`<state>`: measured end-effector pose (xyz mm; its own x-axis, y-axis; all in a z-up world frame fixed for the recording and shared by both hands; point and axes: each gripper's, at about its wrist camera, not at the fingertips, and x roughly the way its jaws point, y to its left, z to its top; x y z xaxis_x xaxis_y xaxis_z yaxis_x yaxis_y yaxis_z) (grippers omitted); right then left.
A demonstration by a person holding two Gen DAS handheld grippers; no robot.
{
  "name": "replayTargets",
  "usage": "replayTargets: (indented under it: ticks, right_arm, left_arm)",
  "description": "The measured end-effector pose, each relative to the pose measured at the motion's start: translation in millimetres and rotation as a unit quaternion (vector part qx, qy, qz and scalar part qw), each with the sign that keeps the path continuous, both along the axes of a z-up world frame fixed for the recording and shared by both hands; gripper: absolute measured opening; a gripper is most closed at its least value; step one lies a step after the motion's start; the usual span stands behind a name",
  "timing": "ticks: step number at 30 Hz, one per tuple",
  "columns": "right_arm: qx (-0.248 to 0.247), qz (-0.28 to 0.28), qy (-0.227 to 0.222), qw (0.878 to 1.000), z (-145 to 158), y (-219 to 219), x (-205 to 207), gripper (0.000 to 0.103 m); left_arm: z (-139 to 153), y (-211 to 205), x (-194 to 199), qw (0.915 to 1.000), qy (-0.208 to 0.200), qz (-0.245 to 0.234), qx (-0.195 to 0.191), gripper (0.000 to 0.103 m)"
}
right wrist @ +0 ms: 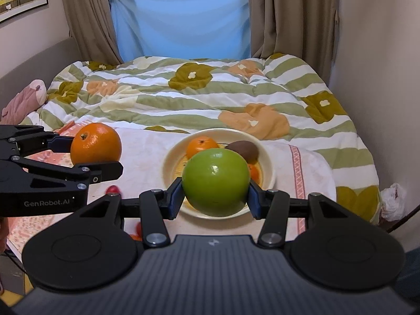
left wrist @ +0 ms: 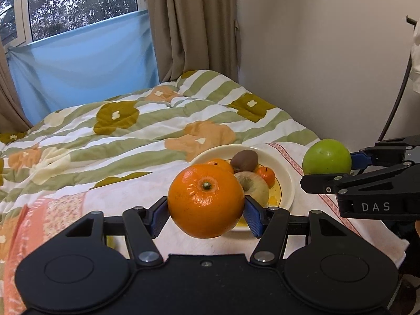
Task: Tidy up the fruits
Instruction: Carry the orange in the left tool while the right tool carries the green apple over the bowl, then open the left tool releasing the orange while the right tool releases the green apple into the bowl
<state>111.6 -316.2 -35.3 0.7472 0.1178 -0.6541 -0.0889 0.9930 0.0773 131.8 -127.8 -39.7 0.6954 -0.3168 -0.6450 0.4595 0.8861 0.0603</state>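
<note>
My left gripper [left wrist: 206,211] is shut on a large orange [left wrist: 206,199] and holds it above the near left rim of a cream bowl [left wrist: 287,183]. My right gripper [right wrist: 215,202] is shut on a green apple [right wrist: 215,181] above the bowl's near rim [right wrist: 168,168]. The bowl holds a kiwi [left wrist: 244,160], a pale apple [left wrist: 253,187] and two small oranges [left wrist: 265,175]. The green apple shows at the right in the left wrist view [left wrist: 326,157]; the large orange shows at the left in the right wrist view [right wrist: 95,143].
The bowl stands on a white and pink towel [right wrist: 147,147] spread over a bed with a striped floral quilt [right wrist: 197,99]. Small red and orange fruits [right wrist: 113,189] lie on the towel near the left. A wall [left wrist: 315,52] runs along the right of the bed.
</note>
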Motion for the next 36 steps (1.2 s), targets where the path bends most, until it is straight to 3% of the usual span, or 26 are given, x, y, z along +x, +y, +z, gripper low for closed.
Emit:
replayTargets:
  ticks: [14,20,21,23,25,36]
  right_arm:
    - [0.0,0.038,0.018,0.999,-46,-45,63,0.064]
    - [0.005,0.052,0.027,0.998,-63,-53,77,0.064]
    - [0.006,0.054,0.027,0.998,-65,-55,78,0.064]
    - [0.009,0.056,0.029,0.998,-67,-57,81,0.064]
    - [0.011,0.058,0.03,0.998,-69,-58,82,0.064]
    - [0.015,0.09,0.027,0.996,-76,-64,91,0.064]
  left_arm:
    - [-55,-37,83,0.999,0.029,0.03,0.015,0.064]
    - [-70,-40,100,0.9975,0.048,0.049,0.016,0.066]
    - [-70,-40,101,0.9974,0.049,0.052,0.014,0.067]
    - [-67,-41,101,0.9974,0.043,0.056,0.015,0.093]
    - [-61,-41,96,0.998,0.026,0.055,0.015,0.1]
    - [-52,-40,70,0.9974,0.019,0.058,0.037,0.101]
